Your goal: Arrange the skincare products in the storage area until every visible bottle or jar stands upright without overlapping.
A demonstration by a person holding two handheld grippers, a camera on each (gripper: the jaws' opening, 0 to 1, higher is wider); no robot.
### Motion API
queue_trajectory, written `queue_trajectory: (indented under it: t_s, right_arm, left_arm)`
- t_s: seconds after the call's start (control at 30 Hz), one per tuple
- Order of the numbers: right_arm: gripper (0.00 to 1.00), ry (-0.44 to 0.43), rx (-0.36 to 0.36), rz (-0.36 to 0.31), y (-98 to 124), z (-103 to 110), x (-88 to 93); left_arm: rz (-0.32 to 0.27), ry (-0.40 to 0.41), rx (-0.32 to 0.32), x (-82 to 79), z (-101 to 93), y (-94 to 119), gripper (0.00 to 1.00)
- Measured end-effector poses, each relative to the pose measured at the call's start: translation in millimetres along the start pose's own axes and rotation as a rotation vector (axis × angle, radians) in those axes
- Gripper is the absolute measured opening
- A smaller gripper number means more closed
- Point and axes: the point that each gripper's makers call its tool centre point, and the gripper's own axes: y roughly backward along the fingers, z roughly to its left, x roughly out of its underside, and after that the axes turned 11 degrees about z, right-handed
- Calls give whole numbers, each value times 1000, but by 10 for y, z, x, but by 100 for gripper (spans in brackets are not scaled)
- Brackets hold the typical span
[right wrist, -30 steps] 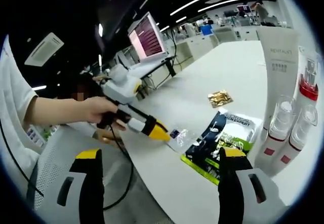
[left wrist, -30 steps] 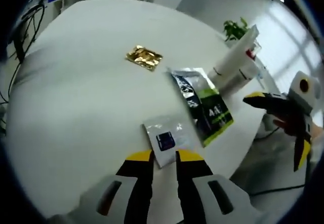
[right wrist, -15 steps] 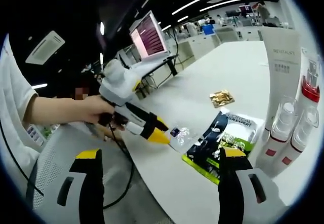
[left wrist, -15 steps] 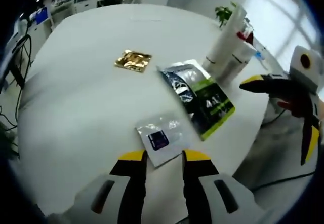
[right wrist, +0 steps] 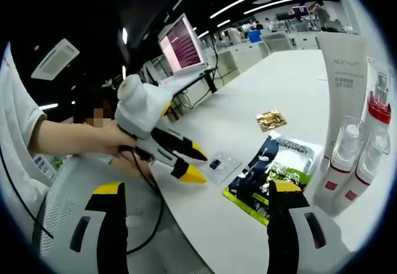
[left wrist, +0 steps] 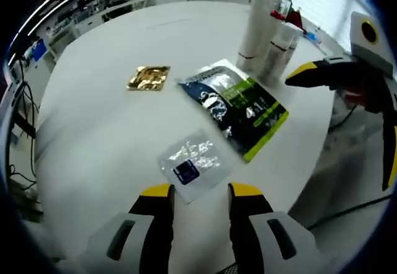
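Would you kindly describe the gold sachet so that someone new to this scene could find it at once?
On the white table, look past the clear sachet lying just ahead of the left gripper, to the open area left of the dark-and-green pouch. The gold sachet lies flat there, apart from everything; it is the one shiny, crinkled gold packet.

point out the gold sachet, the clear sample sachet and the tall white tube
gold sachet (left wrist: 149,77), left gripper view, middle of the foil
clear sample sachet (left wrist: 190,165), left gripper view, centre, by its dark label
tall white tube (right wrist: 341,79), right gripper view, on its printed front face
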Motion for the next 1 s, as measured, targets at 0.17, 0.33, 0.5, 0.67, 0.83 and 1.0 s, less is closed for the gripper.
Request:
queue_trajectory:
  t_s: [0.17, 0.33, 0.5, 0.67, 0.83, 1.0]
  right_arm:
    - [94, 4, 1, -1, 9, 1, -3]
    - [95, 10, 6, -5, 36, 1, -10]
    - [96, 18, 17, -5, 96, -5, -18]
    - [97, 17, 42, -9, 191, -53, 25]
    - [97, 6, 77, -22, 322, -126, 22]
    - [99, -11, 115, -42, 468, -222, 42]
  left_arm:
    - [0, 8, -2, -7, 28, 0, 29]
    - [-10, 9, -13, -25, 45, 25, 32]
    - [-26, 5, -21, -65, 42, 87, 37]
    - [-45, 5, -34, -75, 45, 166, 41]
    - [-63, 8, -44, -71, 61, 223, 47]
    - [-76, 16, -46, -51, 67, 294, 51]
